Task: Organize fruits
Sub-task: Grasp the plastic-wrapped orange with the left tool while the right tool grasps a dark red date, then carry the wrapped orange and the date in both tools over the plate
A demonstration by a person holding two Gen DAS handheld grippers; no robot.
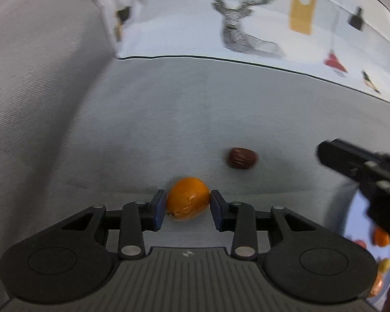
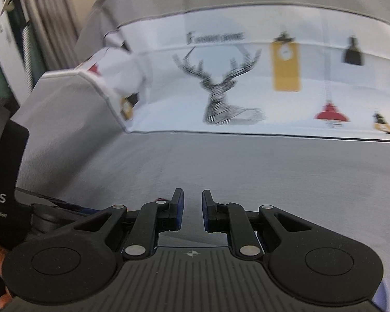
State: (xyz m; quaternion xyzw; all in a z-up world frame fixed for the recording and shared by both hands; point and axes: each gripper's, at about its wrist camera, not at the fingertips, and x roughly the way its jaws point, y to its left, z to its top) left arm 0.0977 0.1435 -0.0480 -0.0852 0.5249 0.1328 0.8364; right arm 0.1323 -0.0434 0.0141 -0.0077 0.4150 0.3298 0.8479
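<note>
Left wrist view looks down on a grey sofa seat (image 1: 148,130), where the left gripper (image 1: 188,206) brackets a small orange fruit (image 1: 188,199), likely a kumquat or loquat. Its blue pads stand just at the fruit's two sides, but whether they press on it cannot be told. A wrinkled brown jujube (image 1: 242,158) lies loose on the cushion a little beyond and to the right. At the right edge the right gripper (image 1: 332,154) reaches in, above a pale plate (image 1: 356,218) that already carries a few orange and yellow fruits. In the right wrist view the right gripper is nearly closed with nothing between its pads. My judgement: sorting is partly done; the orange fruit and the jujube have yet to reach the plate.
</note>
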